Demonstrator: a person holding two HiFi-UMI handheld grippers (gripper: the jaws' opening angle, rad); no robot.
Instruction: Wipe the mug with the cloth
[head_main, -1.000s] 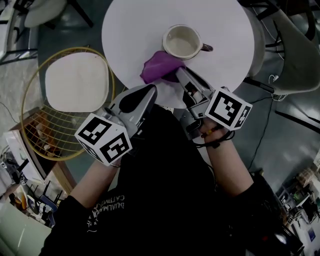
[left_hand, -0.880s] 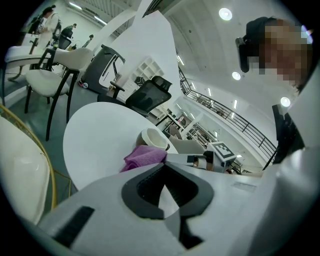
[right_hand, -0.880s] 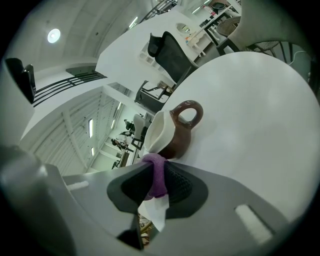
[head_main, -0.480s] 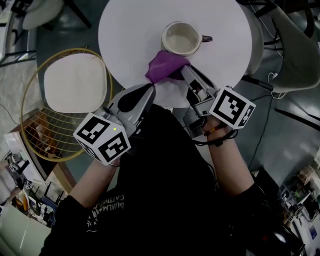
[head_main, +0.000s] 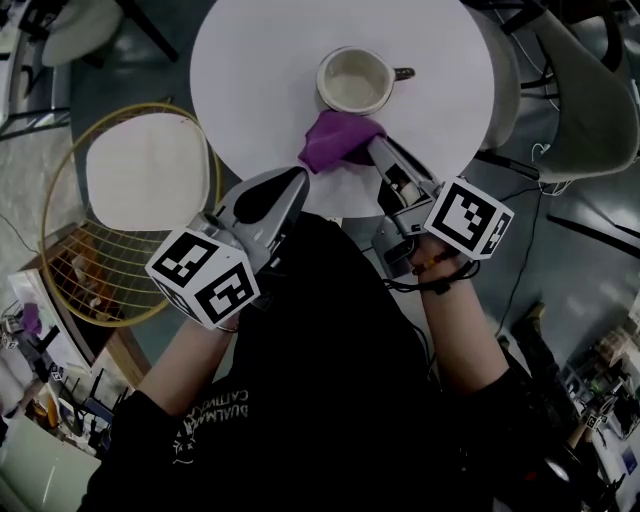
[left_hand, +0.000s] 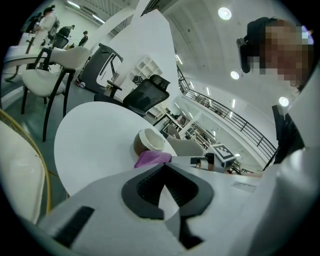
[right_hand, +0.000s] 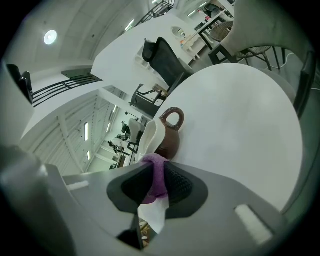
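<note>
A mug, cream inside and brown outside, stands on the round white table with its handle pointing right. Just in front of it is a purple cloth, and my right gripper is shut on it. In the right gripper view the cloth is bunched between the jaws, with the mug close beyond. My left gripper hovers at the table's near edge, shut on nothing. From the left gripper I see the mug and the cloth ahead.
A chair with a white seat in a yellow wire frame stands to the left of the table. Another pale chair stands at the right. A dark cable runs over the floor at the right.
My right gripper has carried the purple cloth forward and closer to the mug's near side. The left gripper has stayed where it was.
</note>
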